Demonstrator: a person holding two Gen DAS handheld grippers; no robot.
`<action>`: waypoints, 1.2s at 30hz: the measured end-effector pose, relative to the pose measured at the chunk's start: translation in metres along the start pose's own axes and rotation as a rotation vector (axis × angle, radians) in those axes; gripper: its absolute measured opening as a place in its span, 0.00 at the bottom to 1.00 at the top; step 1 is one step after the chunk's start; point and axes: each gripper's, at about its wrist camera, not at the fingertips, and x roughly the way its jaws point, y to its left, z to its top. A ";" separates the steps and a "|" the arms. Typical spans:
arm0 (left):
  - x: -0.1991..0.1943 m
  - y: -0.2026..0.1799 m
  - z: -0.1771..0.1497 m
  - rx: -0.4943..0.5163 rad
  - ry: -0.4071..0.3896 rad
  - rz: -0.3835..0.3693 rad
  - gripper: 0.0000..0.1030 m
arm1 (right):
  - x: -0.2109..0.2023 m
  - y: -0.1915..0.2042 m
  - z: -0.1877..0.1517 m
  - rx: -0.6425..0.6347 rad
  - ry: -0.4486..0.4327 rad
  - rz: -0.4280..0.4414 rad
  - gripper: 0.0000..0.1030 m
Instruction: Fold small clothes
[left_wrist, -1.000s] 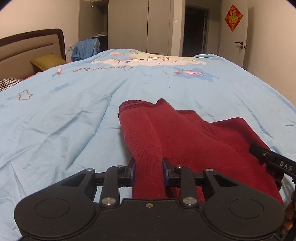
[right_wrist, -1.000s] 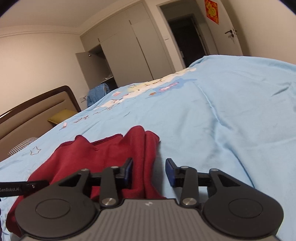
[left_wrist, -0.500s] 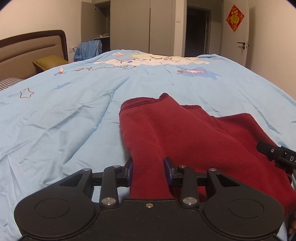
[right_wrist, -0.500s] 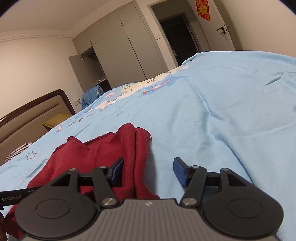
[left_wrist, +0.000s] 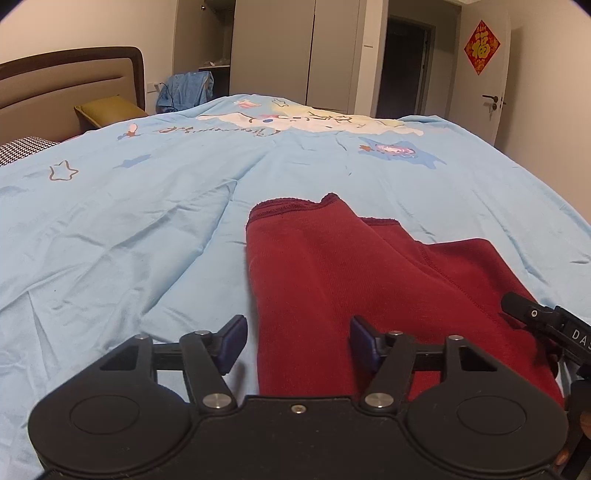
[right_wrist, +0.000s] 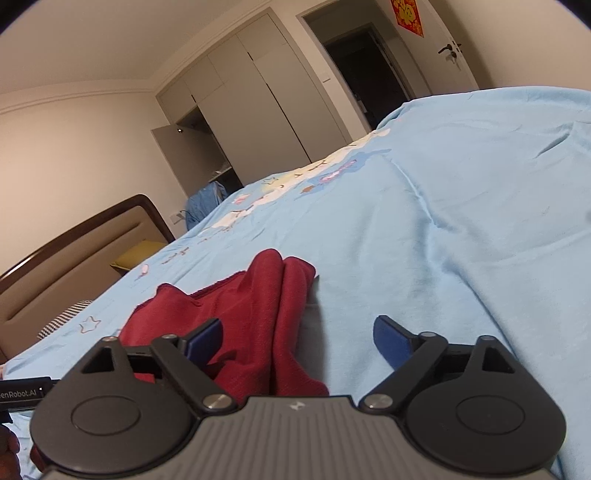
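Both of your grippers have their jaws spread wide, gripping nothing. Your left gripper straddles the near edge of the folded red garment on the bed; your right gripper is above its right edge.

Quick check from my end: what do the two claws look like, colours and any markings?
Left claw: black body with two round discs, black linkage arms with silver pivot screws, dark blue fingertip pads. Right claw: same black discs and linkages, blue pads, but a ribbed grey centre plate carrying a small white mark. Partial white lettering runs along each claw's side.
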 end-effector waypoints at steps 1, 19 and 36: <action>-0.003 0.000 0.000 -0.003 -0.003 -0.001 0.69 | -0.002 0.000 0.000 0.004 -0.003 0.009 0.94; -0.096 -0.002 0.002 -0.046 -0.175 0.038 0.99 | -0.103 0.045 0.027 -0.171 -0.190 -0.024 1.00; -0.196 -0.018 -0.041 -0.022 -0.295 0.015 0.99 | -0.214 0.092 0.013 -0.345 -0.292 0.011 1.00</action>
